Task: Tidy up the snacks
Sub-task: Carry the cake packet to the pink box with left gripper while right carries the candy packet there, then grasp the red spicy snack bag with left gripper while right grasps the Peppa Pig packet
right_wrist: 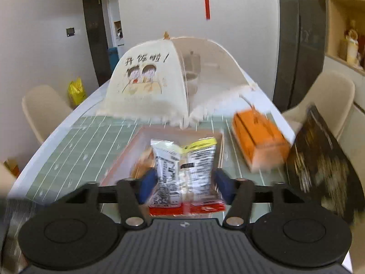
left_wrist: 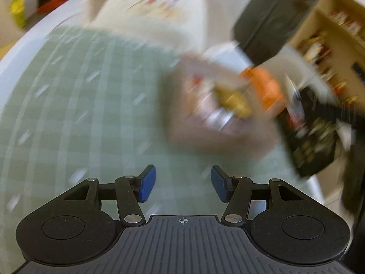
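My right gripper [right_wrist: 184, 183] is shut on a clear snack packet [right_wrist: 182, 171] with printed labels, a yellow strip and a red bottom edge. It holds the packet above a shallow pink tray [right_wrist: 127, 148] on the green mat; more snacks lie in the tray. In the blurred left wrist view the same tray [left_wrist: 228, 137] with snacks shows ahead to the right. My left gripper [left_wrist: 183, 183] is open and empty above the green mat [left_wrist: 91, 114], short of the tray.
An orange tissue box [right_wrist: 257, 137] stands right of the tray. A dark printed box [right_wrist: 324, 162] lies at the far right. A white mesh food cover [right_wrist: 159, 80] with a cartoon stands behind the tray. Chairs flank the table.
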{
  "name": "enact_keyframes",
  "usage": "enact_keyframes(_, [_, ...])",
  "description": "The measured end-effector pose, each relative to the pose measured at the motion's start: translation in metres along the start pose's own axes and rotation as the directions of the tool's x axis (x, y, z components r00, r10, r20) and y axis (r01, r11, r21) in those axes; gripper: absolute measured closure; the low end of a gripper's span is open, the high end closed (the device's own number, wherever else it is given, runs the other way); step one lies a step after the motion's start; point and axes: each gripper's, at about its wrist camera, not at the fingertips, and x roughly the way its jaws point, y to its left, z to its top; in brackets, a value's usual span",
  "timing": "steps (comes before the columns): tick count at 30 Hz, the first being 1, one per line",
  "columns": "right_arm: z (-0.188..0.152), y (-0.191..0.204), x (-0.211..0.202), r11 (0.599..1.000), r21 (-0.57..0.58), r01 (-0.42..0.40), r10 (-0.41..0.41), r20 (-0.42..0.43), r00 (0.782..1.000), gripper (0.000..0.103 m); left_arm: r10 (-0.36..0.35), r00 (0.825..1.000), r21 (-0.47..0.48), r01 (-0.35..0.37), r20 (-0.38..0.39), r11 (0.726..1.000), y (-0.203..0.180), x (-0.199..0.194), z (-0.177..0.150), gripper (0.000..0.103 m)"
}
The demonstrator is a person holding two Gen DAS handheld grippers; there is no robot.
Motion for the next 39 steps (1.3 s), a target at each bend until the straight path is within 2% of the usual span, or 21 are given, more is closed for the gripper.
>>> enact_keyframes(3, [0.005,-0.007,0.016,1.0,0.025,0.001,0.0,-0.037,0.999,0.027,0.08,0.996,-0.035,-0.082,-0.035,0.996,0.028,-0.027,-0.039,0.044])
enact_keyframes(6, [-0.025,-0.013,0.018,1.0,0.008,-0.013,0.013,-0.09,0.996,0.026,0.131,0.99,-0.135,-0.137,-0.052,0.981,0.056,-0.053,-0.074,0.044])
enact_keyframes(8, [-0.054,-0.013,0.025,1.0,-0.026,-0.01,0.005,-0.175,0.984,0.026,0.155,0.986,-0.201,-0.164,-0.057,0.966,0.07,-0.062,-0.09,0.046])
enact_keyframes(12, [-0.104,-0.01,0.03,0.998,-0.063,-0.019,0.0,-0.298,0.955,0.026,0.182,0.982,-0.278,-0.189,-0.05,0.942,0.082,-0.061,-0.101,0.048])
enact_keyframes(15, [-0.127,-0.008,0.026,0.998,-0.053,-0.044,0.024,-0.334,0.942,0.026,0.187,0.982,-0.253,-0.189,-0.032,0.949,0.076,-0.051,-0.092,0.048])
enact_keyframes(19, [-0.146,0.0,0.024,0.996,-0.078,-0.048,0.017,-0.351,0.936,0.025,0.17,0.985,-0.179,-0.172,-0.026,0.969,0.058,-0.03,-0.073,0.045])
enact_keyframes(21, [-0.153,0.01,0.018,0.992,-0.118,-0.054,0.011,-0.341,0.94,0.025,0.15,0.988,-0.152,-0.152,-0.026,0.977,0.045,-0.016,-0.065,0.045])
enact_keyframes(23, [-0.157,0.016,0.013,0.986,-0.154,-0.07,0.015,-0.333,0.943,0.026,0.11,0.993,-0.134,-0.113,-0.034,0.985,0.032,-0.001,-0.059,0.045])
enact_keyframes(27, [-0.162,0.026,0.009,0.987,-0.134,-0.086,0.038,-0.327,0.944,0.029,0.03,0.998,-0.076,-0.034,-0.047,0.997,0.005,0.023,-0.049,0.045])
enact_keyframes(29, [-0.161,0.034,0.008,0.984,-0.132,-0.119,0.07,-0.328,0.942,0.03,-0.006,0.998,-0.072,0.002,-0.055,0.997,-0.001,0.032,-0.045,0.046])
enact_keyframes(33, [-0.159,0.055,0.006,0.977,-0.118,-0.177,0.13,-0.328,0.936,0.031,-0.021,0.998,-0.088,0.016,-0.056,0.996,0.001,0.024,-0.044,0.049])
enact_keyframes(37, [-0.154,0.068,-0.005,0.975,-0.159,-0.155,0.104,-0.286,0.952,0.03,-0.02,0.997,-0.072,0.014,-0.08,0.997,0.016,0.009,-0.049,0.049])
enact_keyframes(39, [-0.152,0.072,-0.014,0.972,-0.161,-0.172,0.125,-0.267,0.955,0.03,-0.025,0.996,-0.08,0.019,-0.086,0.997,0.028,0.003,-0.054,0.049])
